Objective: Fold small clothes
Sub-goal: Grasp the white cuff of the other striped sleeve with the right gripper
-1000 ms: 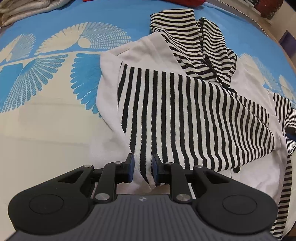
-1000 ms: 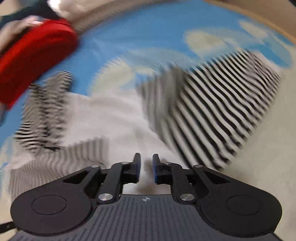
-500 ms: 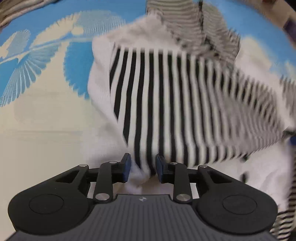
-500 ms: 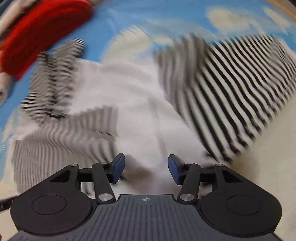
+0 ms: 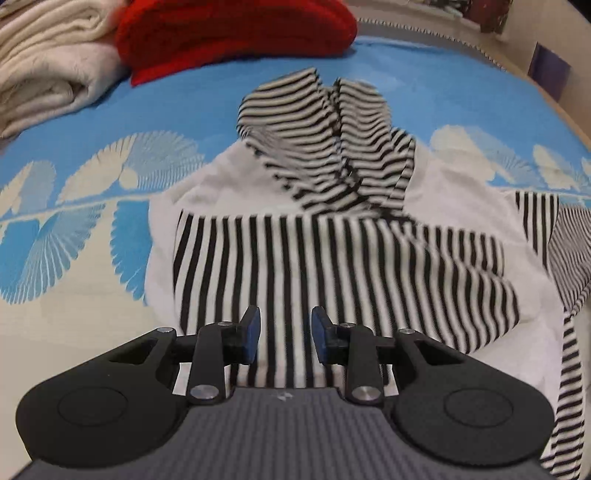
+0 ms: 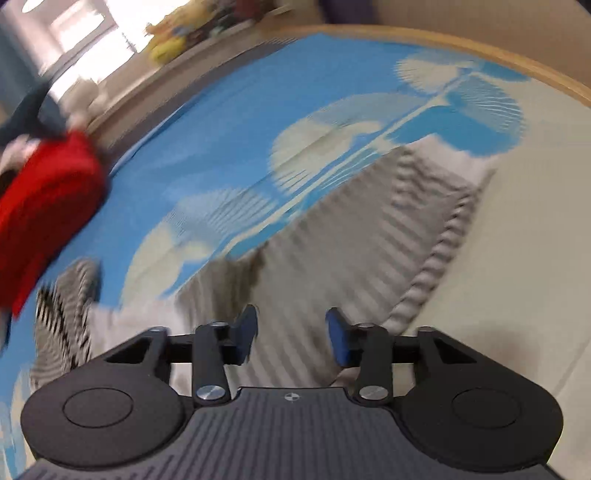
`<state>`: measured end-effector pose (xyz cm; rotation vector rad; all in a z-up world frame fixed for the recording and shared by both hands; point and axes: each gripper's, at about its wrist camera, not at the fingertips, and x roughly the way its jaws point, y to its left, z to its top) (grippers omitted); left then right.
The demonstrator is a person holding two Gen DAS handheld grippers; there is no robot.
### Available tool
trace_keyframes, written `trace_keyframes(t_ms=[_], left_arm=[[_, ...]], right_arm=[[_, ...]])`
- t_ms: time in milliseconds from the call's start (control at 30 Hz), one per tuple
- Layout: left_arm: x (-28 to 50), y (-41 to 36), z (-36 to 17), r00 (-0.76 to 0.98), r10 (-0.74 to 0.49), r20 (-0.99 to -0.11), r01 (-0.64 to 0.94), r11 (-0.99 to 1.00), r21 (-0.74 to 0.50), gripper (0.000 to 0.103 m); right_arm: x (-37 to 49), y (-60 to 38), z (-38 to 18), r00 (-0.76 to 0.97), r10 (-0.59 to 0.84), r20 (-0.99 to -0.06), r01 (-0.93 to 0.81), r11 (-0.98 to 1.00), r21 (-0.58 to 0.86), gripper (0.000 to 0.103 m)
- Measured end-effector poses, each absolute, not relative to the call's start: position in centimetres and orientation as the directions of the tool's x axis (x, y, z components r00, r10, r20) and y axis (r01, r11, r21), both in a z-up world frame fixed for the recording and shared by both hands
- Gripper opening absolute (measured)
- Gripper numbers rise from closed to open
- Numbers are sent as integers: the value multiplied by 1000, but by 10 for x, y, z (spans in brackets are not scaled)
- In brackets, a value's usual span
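A small white garment with black-and-white striped sleeves and hood lies on the blue and cream patterned cloth. One striped sleeve is folded across its body; the striped hood lies at the far end. My left gripper is open and empty just above the folded striped sleeve. My right gripper is open and empty over the other striped sleeve, which shows blurred in the right wrist view.
A folded red garment and a folded cream blanket lie at the far left. The red garment also shows in the right wrist view. The table's wooden edge curves along the far right.
Both grippers were shut on the garment's cloth and have opened, letting it go. Both have drawn back and lifted; the right one has swung toward the far sleeve.
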<state>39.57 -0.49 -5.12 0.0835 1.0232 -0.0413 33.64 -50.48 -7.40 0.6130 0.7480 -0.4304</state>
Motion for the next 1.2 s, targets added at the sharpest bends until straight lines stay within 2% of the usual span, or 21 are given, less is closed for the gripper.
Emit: trace_keyframes(t_ms=[133,300,500,733,767,833,867,1200], left_arm=[[401,-9,-48,530,-11,-848,50,999,19,33],[406,-7,-51,524,-17,-852,35,999,1,33],[410,-8,-55,516,-29,-856,28,999,-17,33],[413,-9,-56,515,-27,-857,27,1000,-15,33],[413,-9,-56,515,-27,-857,25,1000,-16,33],[413,-7,-55,516,-27,-856,22,1000,-18,33],[413,-7,-55,516,-28,-856,22,1000,-19,33],[412,-5,-54,511,-27,-859,22,1000,-18,33]], right_arm=[[330,-555,-87,646,-232,-727,640,684,350,34],[324,-603,-116,623,-228,-748,713,560,422,36],[330,-620,-146,640,-241,-729,720,520,460,37],[336,-625,-150,670,-262,-694,709,501,496,37],[336,-625,-151,674,-267,-689,707,505,495,36],[337,-624,-151,662,-287,-692,719,504,479,22],[337,-624,-151,652,-294,-699,729,495,472,10],[332,-615,-127,649,-358,-671,745,476,467,6]])
